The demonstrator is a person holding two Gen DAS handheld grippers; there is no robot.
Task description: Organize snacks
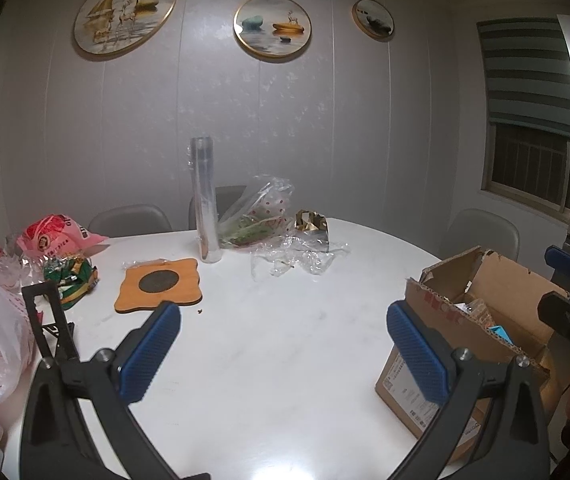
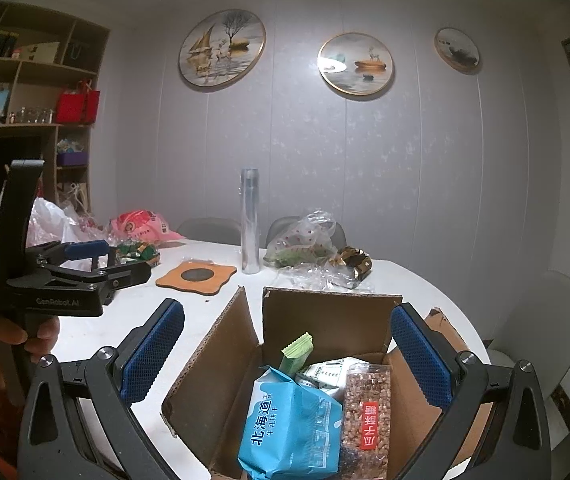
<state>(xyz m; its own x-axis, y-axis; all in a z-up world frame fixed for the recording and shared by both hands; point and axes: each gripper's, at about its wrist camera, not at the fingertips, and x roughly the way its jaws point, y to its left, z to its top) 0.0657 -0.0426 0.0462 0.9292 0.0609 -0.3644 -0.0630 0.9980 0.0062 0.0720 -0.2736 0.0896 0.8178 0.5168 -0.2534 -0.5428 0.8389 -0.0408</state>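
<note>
Left gripper [image 1: 283,354] wide open, empty, above bare middle of white counter [image 1: 285,340]. Right gripper [image 2: 287,354] wide open, empty, over open cardboard box [image 2: 325,320] at counter's right edge. Inside box: blue snack bag [image 2: 289,428], clear nut bar pack [image 2: 367,416], green packet [image 2: 297,350]. Pink bag [image 1: 55,236] and green candies [image 1: 71,276] at far left edge.

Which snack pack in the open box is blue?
The large blue pack at the front left of the cardboard box; the clear pack beside it shows brown nuts.
</note>
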